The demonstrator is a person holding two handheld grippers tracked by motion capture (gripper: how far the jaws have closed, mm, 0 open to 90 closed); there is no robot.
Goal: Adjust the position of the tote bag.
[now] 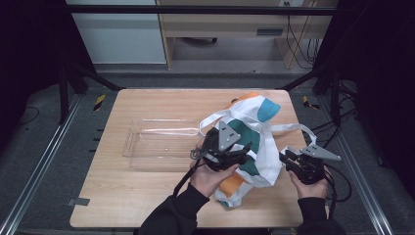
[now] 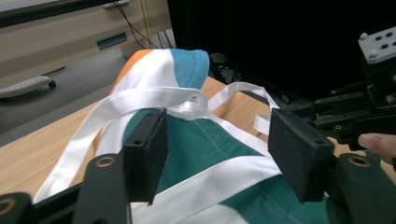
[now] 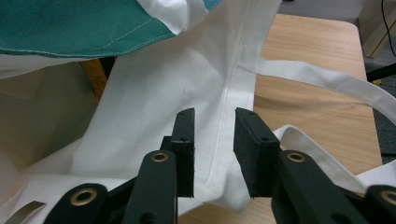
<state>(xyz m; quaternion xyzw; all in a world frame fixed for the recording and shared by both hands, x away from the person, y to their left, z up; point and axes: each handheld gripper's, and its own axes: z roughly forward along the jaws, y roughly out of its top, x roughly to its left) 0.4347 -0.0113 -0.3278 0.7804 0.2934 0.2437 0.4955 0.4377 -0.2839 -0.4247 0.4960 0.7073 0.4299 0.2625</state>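
Cloth tote bag (image 1: 254, 142), white with teal and orange panels, lying crumpled on the right half of the wooden desk (image 1: 147, 196); its lower end is partly hidden behind the person's left hand and sleeve in the high view. Left hand-held gripper (image 2: 217, 149): jaws wide apart, hovering over the bag's teal panel with a white strap (image 2: 154, 100) just beyond them, pads pressing on nothing. Right hand-held gripper (image 3: 214, 149): jaws narrowly parted, white fabric and a seam lying in the gap; whether either pad touches the cloth cannot be told. Clear plastic tray (image 1: 134, 147), left of the bag, faint against the wood, its right end covered by the bag and left hand-held gripper.
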